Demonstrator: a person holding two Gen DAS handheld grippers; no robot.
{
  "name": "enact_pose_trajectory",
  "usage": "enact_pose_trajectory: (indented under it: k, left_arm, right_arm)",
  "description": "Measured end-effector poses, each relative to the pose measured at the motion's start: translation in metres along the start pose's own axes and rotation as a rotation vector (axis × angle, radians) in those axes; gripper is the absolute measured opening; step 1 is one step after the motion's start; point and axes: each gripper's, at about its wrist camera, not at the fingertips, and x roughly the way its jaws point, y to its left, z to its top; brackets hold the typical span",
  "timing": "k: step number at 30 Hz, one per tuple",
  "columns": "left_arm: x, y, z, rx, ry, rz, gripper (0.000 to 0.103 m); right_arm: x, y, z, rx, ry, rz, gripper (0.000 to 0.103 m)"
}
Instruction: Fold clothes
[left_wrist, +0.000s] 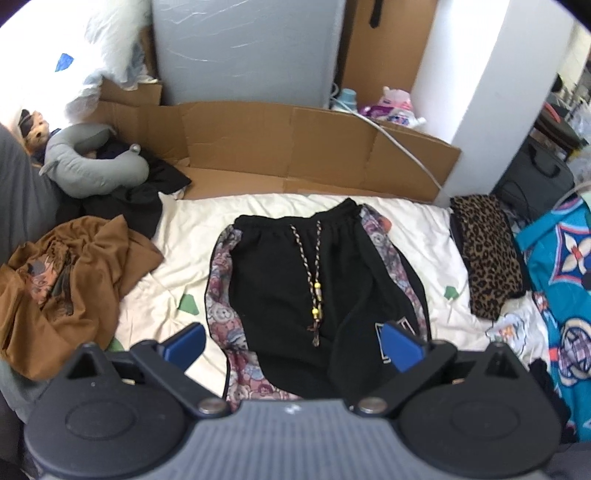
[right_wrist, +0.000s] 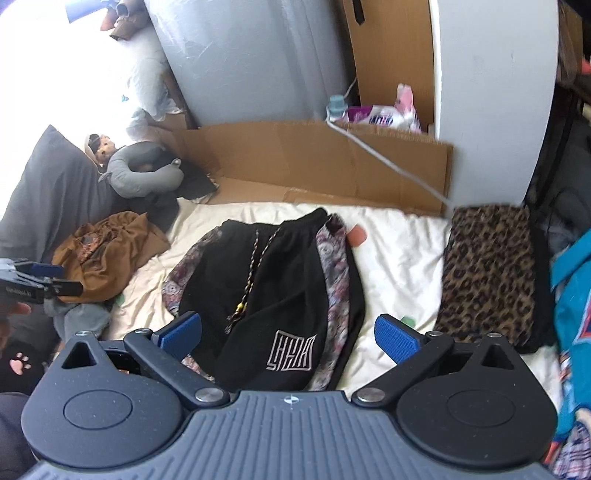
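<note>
Black shorts (left_wrist: 295, 280) with floral side panels and a braided drawstring lie folded on the cream sheet (left_wrist: 192, 229), waistband toward the far side. The right wrist view shows the same shorts (right_wrist: 280, 280) with a white logo near the front. My left gripper (left_wrist: 295, 347) hovers over their near end, its blue pads wide apart and nothing between them. My right gripper (right_wrist: 288, 336) is open just the same above the shorts' near edge. At the left edge of the right wrist view the left gripper (right_wrist: 40, 280) appears, held by a hand.
A crumpled brown garment (left_wrist: 70, 273) lies left of the shorts, a folded leopard-print piece (left_wrist: 487, 254) right of them. Grey neck pillow (left_wrist: 96, 166), dark clothes and a doll sit at the far left. Flattened cardboard (left_wrist: 295, 147) lines the back; a blue patterned cloth (left_wrist: 561, 295) lies at the right.
</note>
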Motion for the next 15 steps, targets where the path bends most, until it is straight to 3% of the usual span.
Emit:
enact_pose_trajectory:
  k: [6,15]
  left_arm:
    - [0.021,-0.014,-0.029,0.044,-0.010,-0.037,0.102]
    - [0.042,-0.027,-0.050,0.055,0.064,-0.061,0.101]
  right_arm:
    - [0.019,-0.028,-0.036,0.040,0.026,0.002,0.103]
    - [0.040,-0.064,-0.080,0.124,-0.016,0.069,0.101]
